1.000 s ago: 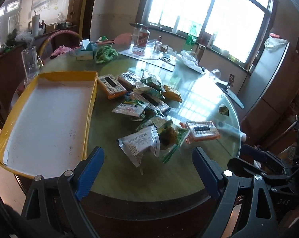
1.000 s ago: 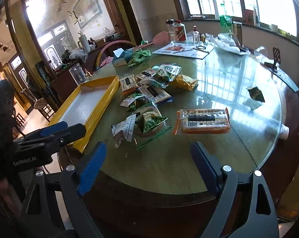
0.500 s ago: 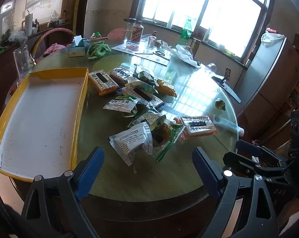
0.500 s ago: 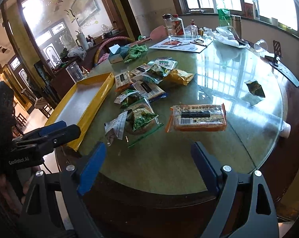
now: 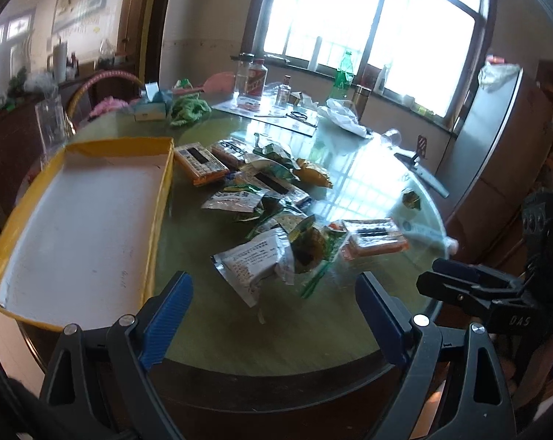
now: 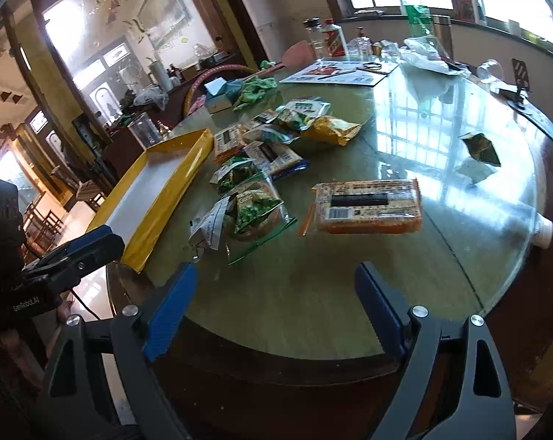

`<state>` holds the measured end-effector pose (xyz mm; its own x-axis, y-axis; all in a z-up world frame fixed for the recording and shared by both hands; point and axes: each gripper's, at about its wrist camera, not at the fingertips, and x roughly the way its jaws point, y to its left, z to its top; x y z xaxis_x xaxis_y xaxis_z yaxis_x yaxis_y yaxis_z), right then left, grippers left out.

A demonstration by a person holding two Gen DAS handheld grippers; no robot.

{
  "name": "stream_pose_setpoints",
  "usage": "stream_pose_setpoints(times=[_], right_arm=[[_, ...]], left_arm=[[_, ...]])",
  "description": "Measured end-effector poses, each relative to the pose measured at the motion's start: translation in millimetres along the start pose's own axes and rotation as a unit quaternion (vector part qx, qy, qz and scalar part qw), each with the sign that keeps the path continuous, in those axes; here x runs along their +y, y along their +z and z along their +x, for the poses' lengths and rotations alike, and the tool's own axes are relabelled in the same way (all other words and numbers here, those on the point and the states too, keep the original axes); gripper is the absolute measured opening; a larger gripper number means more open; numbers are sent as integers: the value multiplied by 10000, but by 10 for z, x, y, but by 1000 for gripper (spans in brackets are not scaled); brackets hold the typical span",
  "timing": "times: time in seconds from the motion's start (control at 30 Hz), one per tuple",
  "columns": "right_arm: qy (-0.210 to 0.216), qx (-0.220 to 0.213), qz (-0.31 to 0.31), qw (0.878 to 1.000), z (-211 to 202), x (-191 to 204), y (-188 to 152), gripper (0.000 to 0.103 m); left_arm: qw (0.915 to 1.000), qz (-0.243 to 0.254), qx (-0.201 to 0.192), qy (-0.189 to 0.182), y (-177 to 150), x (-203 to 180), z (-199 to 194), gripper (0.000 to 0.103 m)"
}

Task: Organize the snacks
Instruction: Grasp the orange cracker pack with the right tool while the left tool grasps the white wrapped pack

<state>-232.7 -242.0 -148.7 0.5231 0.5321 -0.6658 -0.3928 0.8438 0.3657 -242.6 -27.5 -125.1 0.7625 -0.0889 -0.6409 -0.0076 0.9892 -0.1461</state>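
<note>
A pile of snack packets lies on the round glass-topped table (image 5: 240, 330): a silver packet (image 5: 256, 262) nearest me, green bags (image 6: 254, 209), a yellow bag (image 6: 333, 130) and orange cracker packs (image 6: 368, 207) (image 5: 201, 163). An empty yellow tray (image 5: 78, 220) with a white floor sits left of the pile, also in the right wrist view (image 6: 159, 187). My left gripper (image 5: 273, 321) is open and empty above the table's near edge, in front of the silver packet. My right gripper (image 6: 276, 313) is open and empty in front of the orange pack.
Bottles (image 5: 254, 79), a tissue box (image 5: 150, 110), a green cloth (image 5: 188, 110), papers and a plastic bag (image 5: 344, 117) crowd the far side by the window. A small dark wrapper (image 6: 480, 146) lies at right. A clear glass (image 5: 51, 124) stands behind the tray.
Both grippers have shifted slightly toward the table, so the snack pile and tray look a little nearer. Nothing on the table has moved, and both grippers have stayed open.
</note>
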Motion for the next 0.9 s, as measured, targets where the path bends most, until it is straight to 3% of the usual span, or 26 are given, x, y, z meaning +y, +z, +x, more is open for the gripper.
stream_pose_setpoints(times=[0.1, 0.2, 0.3, 0.4, 0.6, 0.7, 0.8, 0.9], right_arm=[[156, 188, 61, 9997, 153, -54, 14, 88], [122, 349, 142, 9992, 295, -123, 36, 88], [-102, 417, 239, 9988, 419, -238, 96, 88], [11, 470, 297, 9985, 494, -370, 201, 88], [-111, 468, 430, 9979, 591, -572, 498, 88], [177, 468, 274, 9984, 685, -583, 735, 88], [52, 640, 361, 9973, 954, -690, 928, 88], [120, 773, 302, 9965, 1135, -797, 1043, 88]], left_arm=[[9995, 290, 124, -41, 23, -43, 157, 90], [9985, 259, 382, -293, 97, -35, 404, 87], [9975, 428, 562, -62, 128, -86, 660, 82], [9929, 847, 833, 115, 189, -121, 863, 82], [9876, 417, 1441, -475, 274, 52, 1149, 82], [9842, 444, 1573, -683, 210, 1, 1146, 82], [9806, 579, 1667, -846, 96, -67, 1056, 83], [9725, 591, 1865, -1263, -63, -123, 957, 83]])
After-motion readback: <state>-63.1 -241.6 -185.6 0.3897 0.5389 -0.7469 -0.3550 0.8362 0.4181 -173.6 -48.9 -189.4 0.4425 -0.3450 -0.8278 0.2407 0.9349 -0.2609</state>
